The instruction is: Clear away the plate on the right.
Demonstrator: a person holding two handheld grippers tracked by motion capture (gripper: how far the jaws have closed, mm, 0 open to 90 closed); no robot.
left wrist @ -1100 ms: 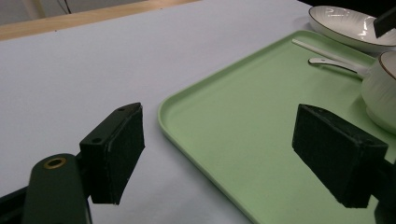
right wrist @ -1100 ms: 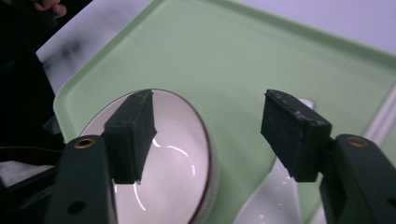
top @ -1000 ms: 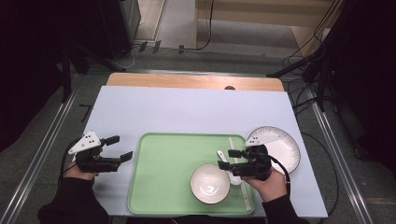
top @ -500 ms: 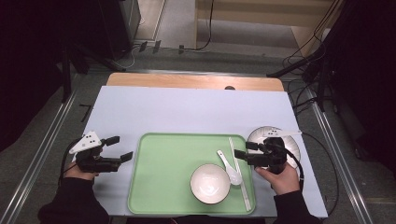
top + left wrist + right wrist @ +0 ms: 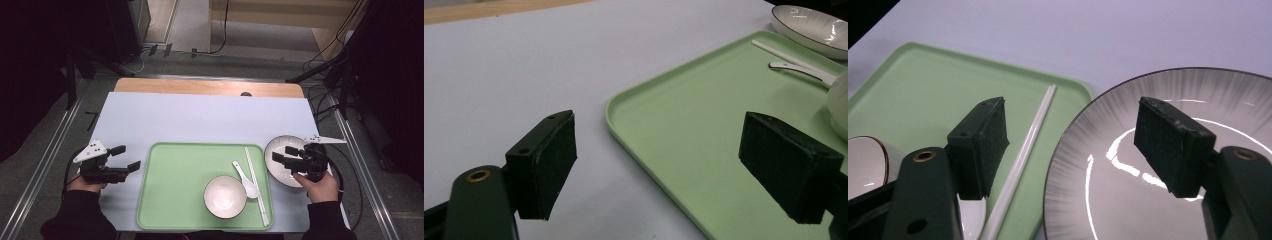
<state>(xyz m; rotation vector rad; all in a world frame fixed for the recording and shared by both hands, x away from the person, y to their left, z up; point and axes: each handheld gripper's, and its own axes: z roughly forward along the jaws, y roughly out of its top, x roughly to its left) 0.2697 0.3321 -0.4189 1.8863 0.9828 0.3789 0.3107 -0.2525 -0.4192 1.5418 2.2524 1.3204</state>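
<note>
- While the right gripper (image 5: 286,156) hangs over the plate (image 5: 280,172) at the table's (image 5: 200,120) 4 o'clock corner, its jaws stand wide apart and released, with nothing between the pads.
- Right gripper view: one jaw is over the plate's grey-rayed face (image 5: 1168,200); the other is over the tray's edge, above the chopsticks (image 5: 1023,165). The pads touch neither.
- Plate: white, dark-rimmed, flat on the table just beside the right edge of the green tray (image 5: 170,200), at about 3 o'clock from the tray's middle. Whether rim and tray touch cannot be told.
- Left gripper (image 5: 123,157): held at the table's 8 o'clock side, jaws spread and empty, pointing toward the tray's left edge. In the left gripper view one jaw is over bare table (image 5: 499,75), the other over the tray floor (image 5: 684,130).
- Tray contents: a white bowl (image 5: 224,196) upright at the tray's 5 o'clock area; a white soup spoon (image 5: 245,179) just beside the bowl at its 1 o'clock; a pair of white chopsticks (image 5: 256,182) lying along the tray's right edge, between spoon and plate.
- Hands: the person's right hand (image 5: 316,186) grips the right gripper's body; the left hand (image 5: 86,184) grips the other.
</note>
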